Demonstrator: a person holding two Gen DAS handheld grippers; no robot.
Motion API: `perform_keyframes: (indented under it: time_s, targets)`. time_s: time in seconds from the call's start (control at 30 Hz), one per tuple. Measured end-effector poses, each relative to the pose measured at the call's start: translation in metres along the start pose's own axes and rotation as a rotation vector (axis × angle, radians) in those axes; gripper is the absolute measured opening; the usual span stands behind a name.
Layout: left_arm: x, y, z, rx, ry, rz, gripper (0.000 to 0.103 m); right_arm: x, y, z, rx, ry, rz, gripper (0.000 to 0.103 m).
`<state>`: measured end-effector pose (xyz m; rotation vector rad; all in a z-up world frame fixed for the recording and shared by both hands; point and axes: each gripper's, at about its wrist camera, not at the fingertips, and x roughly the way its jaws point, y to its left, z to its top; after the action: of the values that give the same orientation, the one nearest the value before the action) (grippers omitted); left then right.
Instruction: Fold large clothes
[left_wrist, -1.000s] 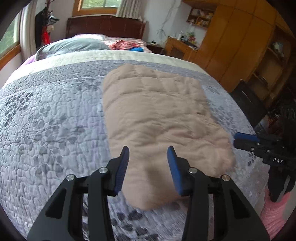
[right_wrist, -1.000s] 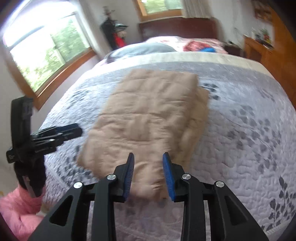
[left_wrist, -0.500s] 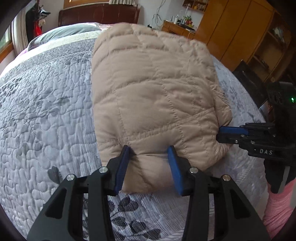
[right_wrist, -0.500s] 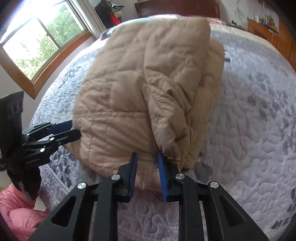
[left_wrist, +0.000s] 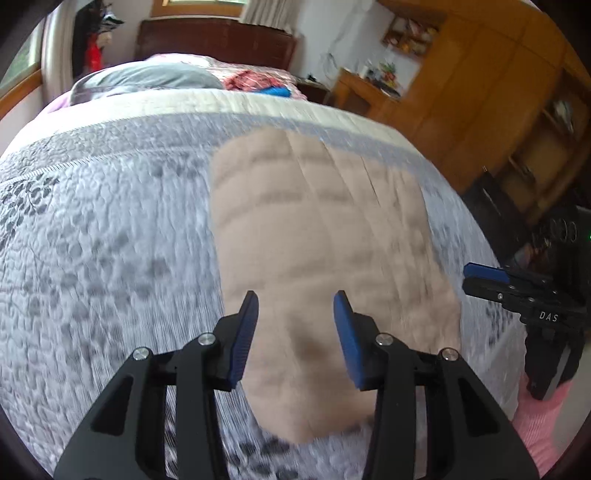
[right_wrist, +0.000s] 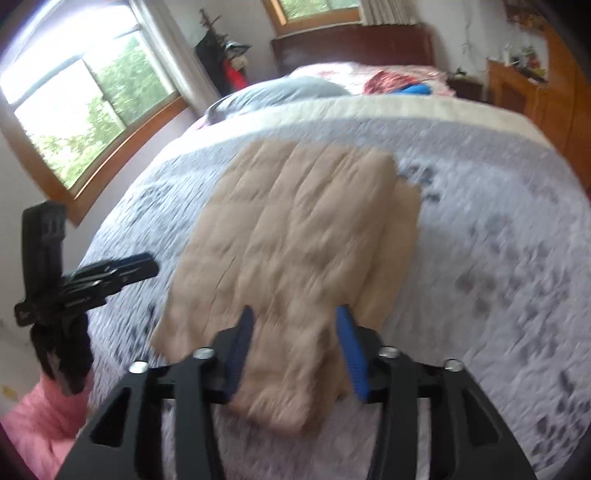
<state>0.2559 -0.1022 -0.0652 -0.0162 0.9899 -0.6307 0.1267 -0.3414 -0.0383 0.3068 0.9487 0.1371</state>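
A beige quilted padded garment (left_wrist: 321, 236) lies folded into a long rectangle on the grey patterned bedspread (left_wrist: 110, 240); it also shows in the right wrist view (right_wrist: 295, 240). My left gripper (left_wrist: 295, 306) is open and empty, raised above the garment's near end. My right gripper (right_wrist: 295, 325) is open and empty, also above the near end, to the right of the left one. The right gripper shows at the right of the left wrist view (left_wrist: 480, 275); the left gripper shows at the left of the right wrist view (right_wrist: 144, 264). Both views are motion-blurred.
Grey pillow (left_wrist: 147, 81) and red and blue clothes (left_wrist: 258, 83) lie at the bed's head by the dark headboard (left_wrist: 218, 44). Wooden wardrobes (left_wrist: 480, 92) stand on the right, a window (right_wrist: 85, 110) on the left. A pink sleeve (right_wrist: 40, 417) shows behind each gripper.
Half a second ago both grippers were low at the garment's near edge, which was bunched up. Now both have pulled back and up with wider jaws, and the garment lies flat.
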Motion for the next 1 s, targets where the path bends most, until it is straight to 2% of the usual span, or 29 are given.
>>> perform_keyframes:
  time_s: [0.1, 0.13, 0.2, 0.3, 0.43, 0.5, 0.67, 0.8, 1.0]
  targets:
    - [0.013, 0.002, 0.018, -0.019, -0.007, 0.025, 0.041, 0.017, -0.018, 0.032, 0.058, 0.014, -0.021, 0.066]
    - [0.019, 0.002, 0.023, -0.024, 0.000, 0.029, 0.041, 0.028, -0.026, 0.042, 0.091, 0.029, -0.023, 0.067]
    - [0.032, 0.004, 0.029, -0.043, 0.022, 0.013, 0.041, 0.047, -0.041, 0.055, 0.144, 0.061, -0.011, 0.067]
    - [0.043, 0.002, 0.030, -0.035, 0.023, 0.036, 0.041, 0.072, -0.053, 0.062, 0.192, 0.093, 0.033, 0.065]
    - [0.054, 0.001, 0.029, -0.029, 0.039, 0.029, 0.041, 0.081, -0.056, 0.059, 0.187, 0.077, 0.042, 0.020]
    - [0.058, -0.001, 0.031, -0.022, 0.048, 0.025, 0.041, 0.077, -0.055, 0.057, 0.180, 0.066, 0.055, 0.014]
    - [0.082, -0.003, 0.029, 0.013, 0.099, 0.037, 0.043, 0.096, -0.058, 0.048, 0.171, 0.111, -0.031, 0.014]
    - [0.093, -0.001, 0.028, 0.022, 0.111, 0.049, 0.045, 0.111, -0.064, 0.040, 0.200, 0.134, -0.028, 0.015]
    - [0.068, 0.003, 0.031, -0.018, 0.096, 0.027, 0.043, 0.081, -0.061, 0.042, 0.218, 0.091, -0.014, 0.023]
